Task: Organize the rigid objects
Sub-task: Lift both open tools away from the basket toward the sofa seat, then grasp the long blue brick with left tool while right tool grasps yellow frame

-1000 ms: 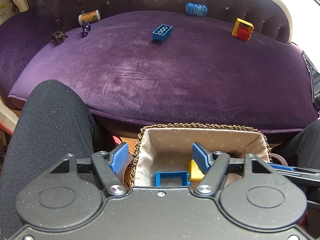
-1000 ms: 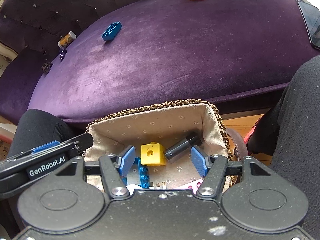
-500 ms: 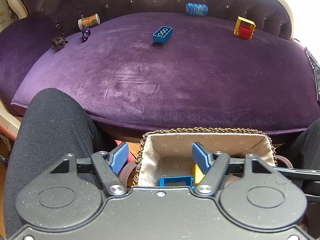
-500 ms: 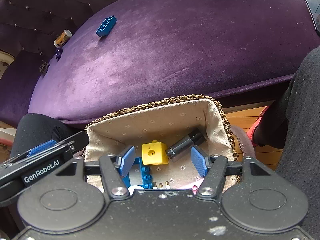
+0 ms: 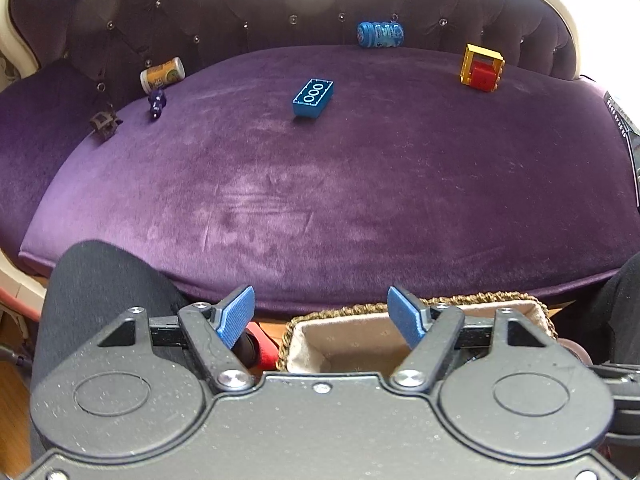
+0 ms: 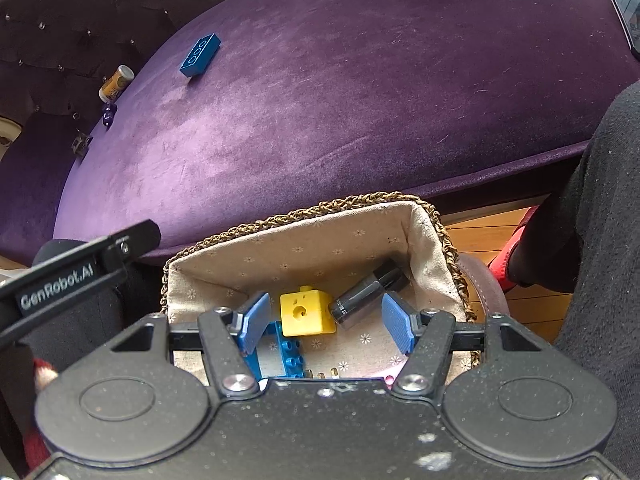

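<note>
**Both my claws empty above the basket, toys waiting on the sofa**

My left gripper has just been spreading its blue pads wider, with nothing between them. It hangs over the near edge of the purple sofa seat and the left rim of the woven, cloth-lined basket. My right gripper hovers over the basket's inside, pads parted, gripping nothing. In the basket lie a yellow cube, a dark cylinder touching it, and a blue frame brick. Far back on the seat rest a blue brick, a blue bottle on its side, a yellow and red block, and a small can at the left.
</note>
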The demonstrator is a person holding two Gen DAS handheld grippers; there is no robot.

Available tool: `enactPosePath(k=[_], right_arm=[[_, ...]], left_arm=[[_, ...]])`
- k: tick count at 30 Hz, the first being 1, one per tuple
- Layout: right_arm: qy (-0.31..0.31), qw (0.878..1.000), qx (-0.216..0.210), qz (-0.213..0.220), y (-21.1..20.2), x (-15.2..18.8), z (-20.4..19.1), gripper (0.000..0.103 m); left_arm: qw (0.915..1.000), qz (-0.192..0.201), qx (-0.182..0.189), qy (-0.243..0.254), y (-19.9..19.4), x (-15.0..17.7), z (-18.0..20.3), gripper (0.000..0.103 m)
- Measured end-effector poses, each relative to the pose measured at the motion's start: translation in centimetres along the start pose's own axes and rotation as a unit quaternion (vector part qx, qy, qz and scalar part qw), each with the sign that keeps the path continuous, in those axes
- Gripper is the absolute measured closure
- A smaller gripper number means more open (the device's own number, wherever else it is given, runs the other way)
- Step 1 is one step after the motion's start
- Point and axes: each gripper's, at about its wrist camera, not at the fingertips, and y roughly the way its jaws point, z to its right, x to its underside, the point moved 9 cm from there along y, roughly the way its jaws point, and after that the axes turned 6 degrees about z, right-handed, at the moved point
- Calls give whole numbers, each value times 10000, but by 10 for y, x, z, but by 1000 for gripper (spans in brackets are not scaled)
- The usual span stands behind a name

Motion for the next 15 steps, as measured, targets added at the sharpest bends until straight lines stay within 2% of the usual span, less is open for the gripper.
enactPosePath(k=[5, 7, 10, 15], right_arm=[[-35, 10000, -16, -20, 0, 0, -2, 41], [-61, 10000, -8, -18, 0, 0, -3, 41], [-70, 10000, -2, -35, 2, 0, -3, 41], [-81, 9999, 0, -98, 5, 0, -4, 41]], left_arm=[[9997, 135, -102, 156, 9, -17, -5, 33], [9995, 197, -131, 220, 13, -24, -7, 29], [9987, 300, -185, 355, 20, -36, -8, 28], [9978, 378, -137, 524, 37, -57, -7, 28]])
